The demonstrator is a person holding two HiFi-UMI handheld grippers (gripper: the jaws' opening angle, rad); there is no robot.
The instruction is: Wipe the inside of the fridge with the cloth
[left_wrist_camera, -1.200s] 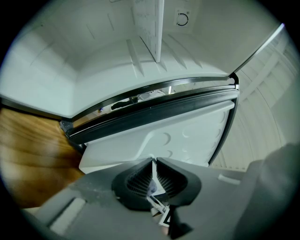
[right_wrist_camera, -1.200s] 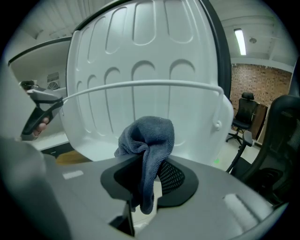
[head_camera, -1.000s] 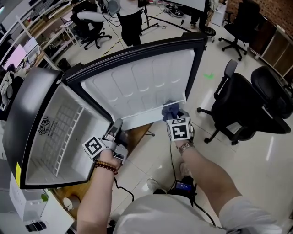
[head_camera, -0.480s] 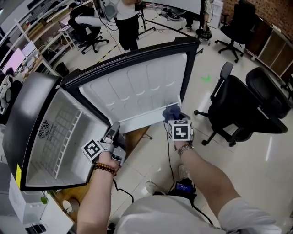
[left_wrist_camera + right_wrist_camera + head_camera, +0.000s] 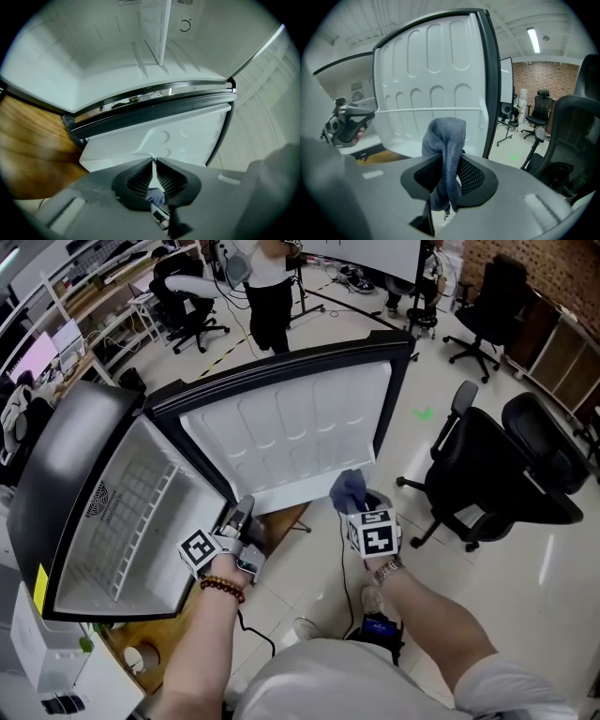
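**Cloth held at the open fridge door**

The right tongs [image 5: 449, 161] are closed on a grey-blue cloth [image 5: 445, 133]. Its folded top is bunched above the pads, and its tail is hidden below them. The left tongs [image 5: 154, 163] are shut with nothing gripped; a small bluish shape behind them cannot be identified. The wooden tabletop [image 5: 33, 145] is blurred. The cloth is held just before the open door [image 5: 291, 432] of the fridge [image 5: 66, 456]; contact cannot be judged. The labels [image 5: 154, 9] inside the fridge are cut off and unreadable.
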